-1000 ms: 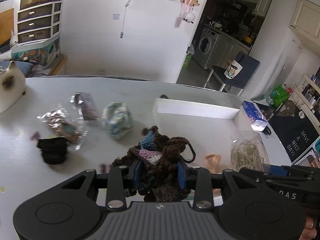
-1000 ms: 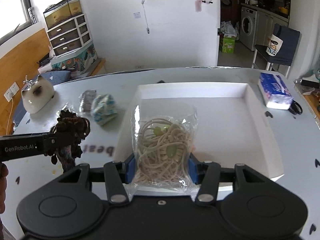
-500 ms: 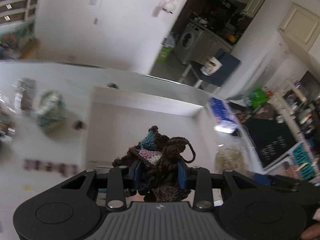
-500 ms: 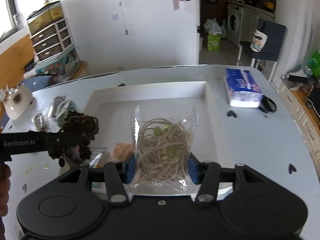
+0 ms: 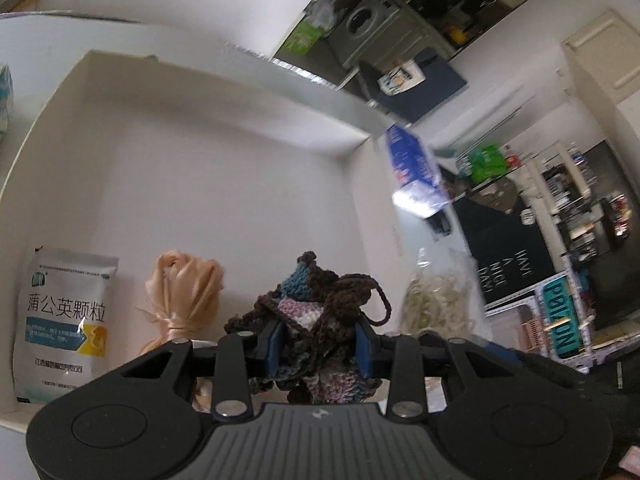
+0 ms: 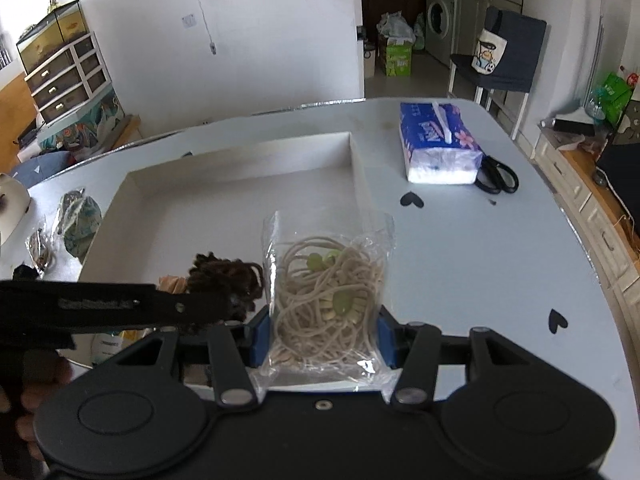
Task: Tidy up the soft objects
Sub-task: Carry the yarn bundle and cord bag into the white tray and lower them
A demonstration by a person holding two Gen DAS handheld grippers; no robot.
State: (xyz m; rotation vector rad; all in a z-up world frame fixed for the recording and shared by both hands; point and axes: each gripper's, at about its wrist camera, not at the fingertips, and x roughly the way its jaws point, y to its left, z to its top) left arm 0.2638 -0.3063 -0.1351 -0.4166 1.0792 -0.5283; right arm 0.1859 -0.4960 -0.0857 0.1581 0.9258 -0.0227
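Observation:
My left gripper [image 5: 318,346] is shut on a brown crocheted bundle [image 5: 320,312] with blue and pink patches, held over the near part of the white tray [image 5: 224,92]. The same bundle [image 6: 224,280] shows in the right wrist view beside my right gripper [image 6: 324,332], which is shut on a clear bag of beige cord [image 6: 326,288] above the tray's near right corner [image 6: 360,184]. That bag [image 5: 438,300] appears right of the bundle in the left wrist view. Inside the tray lie a white sachet [image 5: 64,320] and a peach satin bundle [image 5: 180,292].
A blue tissue pack [image 6: 438,148] and black scissors [image 6: 498,174] lie on the table right of the tray. Left of the tray are a patterned fabric ball [image 6: 82,226], small plastic bags [image 6: 40,248] and a white cat figure [image 6: 10,208]. A chair [image 6: 504,52] stands beyond the table.
Both grippers have swung to the right over the tray with their loads. The left one dropped lower, so the sachet and peach bundle inside the tray came into its view.

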